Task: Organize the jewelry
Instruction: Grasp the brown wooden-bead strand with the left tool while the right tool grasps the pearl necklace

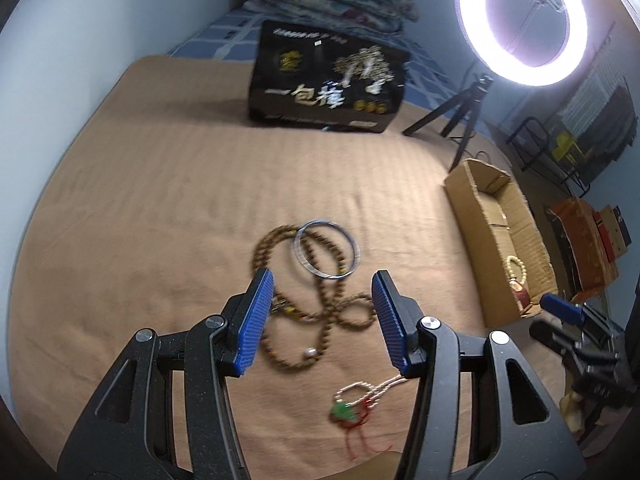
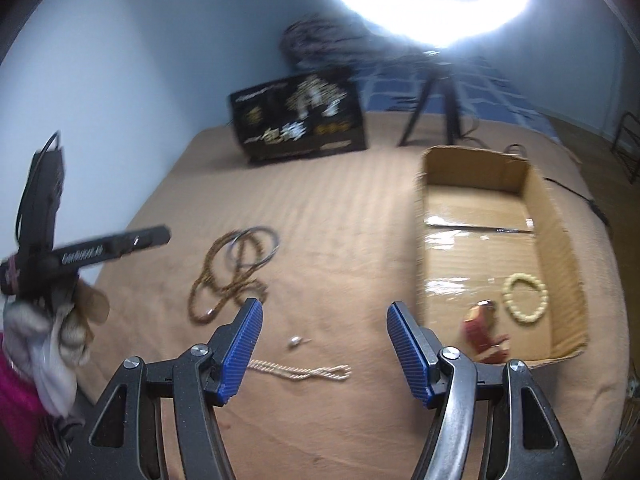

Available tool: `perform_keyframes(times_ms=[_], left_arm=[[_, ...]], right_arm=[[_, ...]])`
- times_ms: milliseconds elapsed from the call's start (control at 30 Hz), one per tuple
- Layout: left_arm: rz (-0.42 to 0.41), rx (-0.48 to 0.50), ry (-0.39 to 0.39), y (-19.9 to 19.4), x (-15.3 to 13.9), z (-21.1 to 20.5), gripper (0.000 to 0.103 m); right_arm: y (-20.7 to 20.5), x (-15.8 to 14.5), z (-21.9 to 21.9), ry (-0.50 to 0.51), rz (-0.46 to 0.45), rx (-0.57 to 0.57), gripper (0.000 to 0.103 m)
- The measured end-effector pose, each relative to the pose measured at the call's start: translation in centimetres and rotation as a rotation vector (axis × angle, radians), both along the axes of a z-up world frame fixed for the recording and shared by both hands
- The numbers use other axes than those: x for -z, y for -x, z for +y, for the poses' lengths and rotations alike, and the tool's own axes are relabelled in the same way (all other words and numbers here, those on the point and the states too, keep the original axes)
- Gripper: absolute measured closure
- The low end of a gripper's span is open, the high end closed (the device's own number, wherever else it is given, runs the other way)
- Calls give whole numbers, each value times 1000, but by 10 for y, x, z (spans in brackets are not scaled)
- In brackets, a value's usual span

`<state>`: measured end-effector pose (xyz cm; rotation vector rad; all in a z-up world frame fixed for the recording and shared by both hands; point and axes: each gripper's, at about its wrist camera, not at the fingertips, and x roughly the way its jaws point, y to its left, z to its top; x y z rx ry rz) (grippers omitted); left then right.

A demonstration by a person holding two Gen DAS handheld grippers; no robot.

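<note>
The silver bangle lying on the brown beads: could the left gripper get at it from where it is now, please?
Probably yes. The left gripper is open and empty, the silver bangle lies just beyond its fingertips, atop the brown bead necklace, and nothing stands between. It may snag beads.

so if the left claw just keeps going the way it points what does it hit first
Probably the brown bead necklace, which lies looped on the tan blanket between the open left claw tips; depth is unclear.

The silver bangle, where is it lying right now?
The silver bangle lies on the tan blanket, overlapping the long brown bead necklace. In the left wrist view it sits just beyond the open tongs, left of the cardboard box.
</note>
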<state>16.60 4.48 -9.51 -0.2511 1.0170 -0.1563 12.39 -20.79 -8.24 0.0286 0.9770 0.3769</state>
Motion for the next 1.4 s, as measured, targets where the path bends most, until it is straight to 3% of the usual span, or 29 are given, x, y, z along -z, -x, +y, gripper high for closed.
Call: perform_keyframes(times_ms=[467, 567, 933, 1100, 1400], left_arm=[[110, -36, 3, -11, 43, 27, 51], [132, -39, -3, -19, 53, 26, 51], [222, -54, -11, -44, 90, 20, 51], [243, -66, -2, -53, 100, 20, 51], [244, -48, -31, -60, 108, 13, 51]], right_arm=[[22, 46, 56, 106, 53, -314, 36], [21, 58, 62, 145, 67, -351, 36], [18, 87, 82, 228, 100, -488, 63], [26, 93, 97, 271, 88, -564, 63], [23, 107, 108, 343, 75, -585, 63]])
